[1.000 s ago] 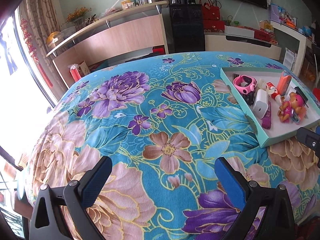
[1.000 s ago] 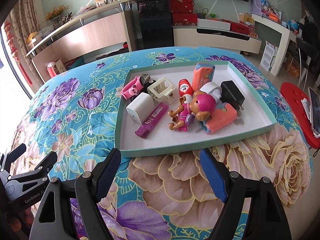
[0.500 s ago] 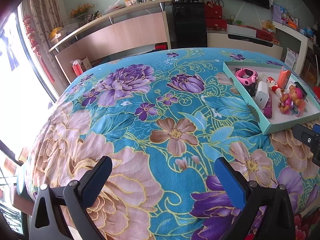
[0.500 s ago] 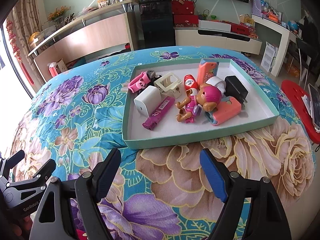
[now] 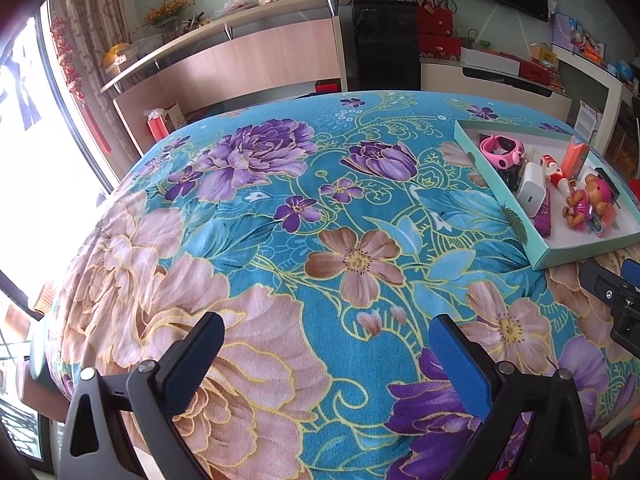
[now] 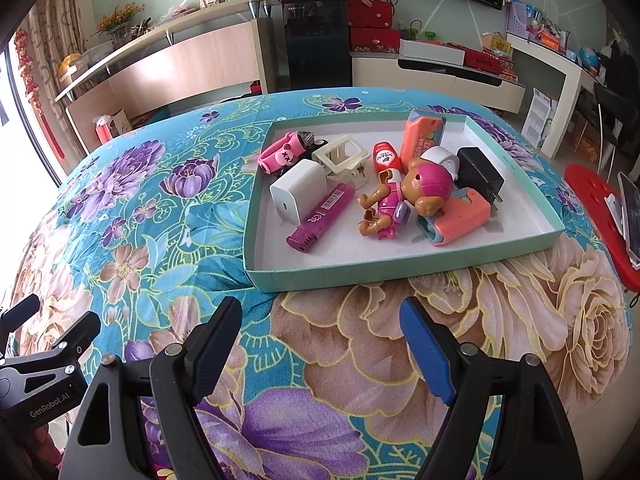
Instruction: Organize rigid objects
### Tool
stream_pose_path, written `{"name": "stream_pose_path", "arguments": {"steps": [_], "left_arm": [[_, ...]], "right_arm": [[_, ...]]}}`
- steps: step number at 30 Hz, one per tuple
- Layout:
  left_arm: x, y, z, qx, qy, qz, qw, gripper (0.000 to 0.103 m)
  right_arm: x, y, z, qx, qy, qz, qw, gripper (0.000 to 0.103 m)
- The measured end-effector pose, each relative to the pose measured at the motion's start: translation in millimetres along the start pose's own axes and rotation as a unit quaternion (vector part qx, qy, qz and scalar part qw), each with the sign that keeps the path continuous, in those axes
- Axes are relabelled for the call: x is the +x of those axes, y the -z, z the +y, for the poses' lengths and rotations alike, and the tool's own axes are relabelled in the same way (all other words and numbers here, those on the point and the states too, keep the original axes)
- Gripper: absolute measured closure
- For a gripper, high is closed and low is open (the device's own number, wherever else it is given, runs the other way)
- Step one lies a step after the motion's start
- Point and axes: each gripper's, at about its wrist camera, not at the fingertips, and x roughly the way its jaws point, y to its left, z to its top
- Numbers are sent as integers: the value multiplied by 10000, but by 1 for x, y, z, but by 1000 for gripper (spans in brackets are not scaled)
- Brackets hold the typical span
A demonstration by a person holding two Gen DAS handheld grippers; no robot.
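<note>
Right gripper (image 6: 322, 340) jaws wide apart, nothing between them, hanging over the floral tablecloth (image 6: 360, 340) just near of the tray (image 6: 400, 270). Left gripper (image 5: 326, 344) also spread open and empty, over bare cloth well left of the tray.

Tray is a shallow teal-walled box with white floor. Inside: white charger (image 6: 298, 188) at left, purple lighter (image 6: 320, 218) touching it, pink watch (image 6: 280, 150) at far left, cream plastic frame (image 6: 344, 158), red-and-white small bottle (image 6: 386, 156), orange toy phone (image 6: 422, 136) at far side, pink-helmet dog figure (image 6: 404, 196) in the middle, black plug adapter (image 6: 478, 178) at right, coral toy (image 6: 460, 218) nearest right.

Right wrist view shows the whole tray, plus the left gripper at its lower left edge. Left wrist view shows only the tray's left part; black adapter and coral toy are not clearly visible there.
</note>
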Motion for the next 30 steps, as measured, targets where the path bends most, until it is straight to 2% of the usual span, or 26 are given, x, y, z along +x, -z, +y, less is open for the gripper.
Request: {"name": "stream_pose_path", "arguments": {"steps": [30], "left_arm": [[-1, 0, -1, 44, -61, -20, 10000, 0]], "right_arm": [[5, 0, 0, -46, 37, 71, 10000, 21]]}}
